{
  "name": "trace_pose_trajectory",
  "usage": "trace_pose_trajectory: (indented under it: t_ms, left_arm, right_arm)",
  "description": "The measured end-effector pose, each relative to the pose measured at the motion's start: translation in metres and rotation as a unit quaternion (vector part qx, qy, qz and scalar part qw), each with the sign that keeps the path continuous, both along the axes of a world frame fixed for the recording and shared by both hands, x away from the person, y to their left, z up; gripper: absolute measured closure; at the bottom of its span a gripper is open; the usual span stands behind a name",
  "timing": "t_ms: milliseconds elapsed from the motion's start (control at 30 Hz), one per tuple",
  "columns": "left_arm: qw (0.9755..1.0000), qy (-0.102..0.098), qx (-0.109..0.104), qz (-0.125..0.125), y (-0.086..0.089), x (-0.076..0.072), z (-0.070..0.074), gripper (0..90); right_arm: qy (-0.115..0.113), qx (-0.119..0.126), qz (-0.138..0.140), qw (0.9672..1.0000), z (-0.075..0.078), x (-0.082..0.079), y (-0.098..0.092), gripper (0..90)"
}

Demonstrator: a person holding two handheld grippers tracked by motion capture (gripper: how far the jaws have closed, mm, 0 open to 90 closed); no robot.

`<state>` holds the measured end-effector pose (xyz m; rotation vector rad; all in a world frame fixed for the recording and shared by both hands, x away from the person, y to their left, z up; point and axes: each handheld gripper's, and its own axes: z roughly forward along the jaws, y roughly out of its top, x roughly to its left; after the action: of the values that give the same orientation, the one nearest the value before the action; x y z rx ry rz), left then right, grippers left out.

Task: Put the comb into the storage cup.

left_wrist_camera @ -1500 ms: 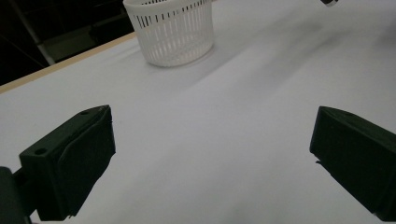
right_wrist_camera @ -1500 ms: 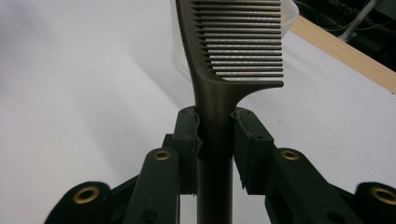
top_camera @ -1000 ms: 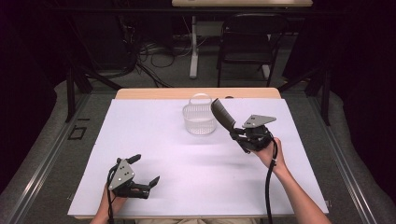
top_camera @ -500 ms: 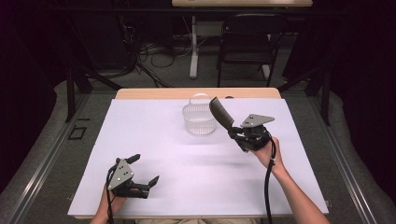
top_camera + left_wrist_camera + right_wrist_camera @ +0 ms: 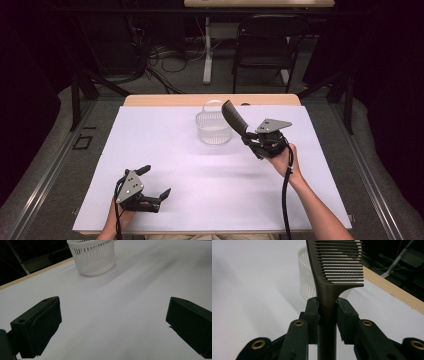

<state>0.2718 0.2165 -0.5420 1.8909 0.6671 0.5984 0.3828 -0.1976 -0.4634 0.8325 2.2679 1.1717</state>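
Observation:
A dark comb is clamped by its handle in my right gripper, which is shut on it. The comb's toothed end tilts up and to the left, just right of a white slotted basket that stands at the back middle of the table. My left gripper rests low near the table's front left, jaws spread wide open with nothing between them.
A white sheet covers the wooden table, whose far edge shows as a tan strip. Beyond it are a black chair, a stand leg and cables on the floor.
My right gripper with the comb has shifted slightly left, toward the basket. The left gripper has stayed put.

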Motion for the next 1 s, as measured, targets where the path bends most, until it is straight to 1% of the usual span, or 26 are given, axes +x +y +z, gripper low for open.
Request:
trace_pose_trajectory:
  t_ms: [233, 467, 600, 1000]
  left_arm:
    - [1.0, 0.0, -0.002, 0.0, 0.0, 0.0, 0.0, 0.3]
    - [1.0, -0.001, 0.002, -0.001, 0.0, 0.0, 0.0, 0.3]
    - [1.0, 0.0, 0.0, -0.001, 0.0, 0.0, 0.0, 0.3]
    - [1.0, 0.0, 0.0, 0.0, 0.0, 0.0, 0.0, 0.3]
  right_arm:
    - [-0.003, 0.0, 0.0, 1.0, 0.003, 0.005, 0.003, 72.3]
    - [-0.008, 0.006, 0.001, 0.9999, 0.007, 0.009, 0.005, 72.3]
    - [-0.005, 0.009, 0.001, 0.9999, 0.008, 0.011, 0.008, 72.4]
    - [-0.015, 0.016, 0.003, 0.9998, 0.016, 0.016, 0.012, 72.3]
